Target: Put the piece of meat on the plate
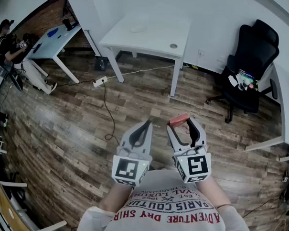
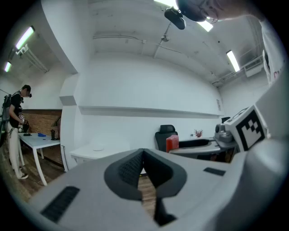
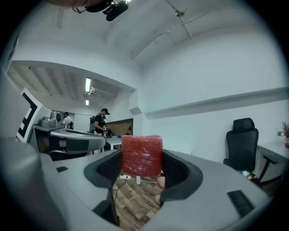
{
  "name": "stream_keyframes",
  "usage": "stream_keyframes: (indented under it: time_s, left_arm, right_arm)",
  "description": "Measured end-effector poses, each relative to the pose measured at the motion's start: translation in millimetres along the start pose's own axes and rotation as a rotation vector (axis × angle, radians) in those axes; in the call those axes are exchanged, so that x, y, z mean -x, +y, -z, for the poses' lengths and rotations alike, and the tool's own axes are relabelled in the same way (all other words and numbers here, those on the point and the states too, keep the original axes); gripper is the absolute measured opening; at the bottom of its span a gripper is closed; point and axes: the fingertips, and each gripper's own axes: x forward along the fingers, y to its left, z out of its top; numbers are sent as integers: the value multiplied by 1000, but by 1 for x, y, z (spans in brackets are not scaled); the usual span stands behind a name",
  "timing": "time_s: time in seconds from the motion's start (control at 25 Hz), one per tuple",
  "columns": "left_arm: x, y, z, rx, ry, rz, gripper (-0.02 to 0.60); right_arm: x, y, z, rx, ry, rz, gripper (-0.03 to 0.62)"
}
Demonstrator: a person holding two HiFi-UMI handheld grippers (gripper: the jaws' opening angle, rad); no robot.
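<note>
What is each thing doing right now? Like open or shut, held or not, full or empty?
left gripper: shut, nothing in it.
right gripper: shut on the piece of meat.
piece of meat: up in the air, pinched between the jaws.
plate: on the white table, looks empty.
office chair: upright, with clutter on its seat.

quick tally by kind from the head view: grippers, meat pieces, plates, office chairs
grippers: 2, left gripper and right gripper
piece of meat: 1, held in the right gripper's jaws
plate: 1, on the white table
office chair: 1
total: 5
</note>
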Motion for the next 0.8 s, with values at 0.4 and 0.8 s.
stream_keyframes:
  time_s: [0.4, 0.8]
  left_arm:
    - [-1, 5, 5, 11, -9, -20, 8]
    - [-9, 34, 4, 37, -23, -47, 7]
  right_arm:
    - [-5, 2, 6, 11, 14, -19, 279]
    - [-28, 15, 10, -77, 41, -100, 281]
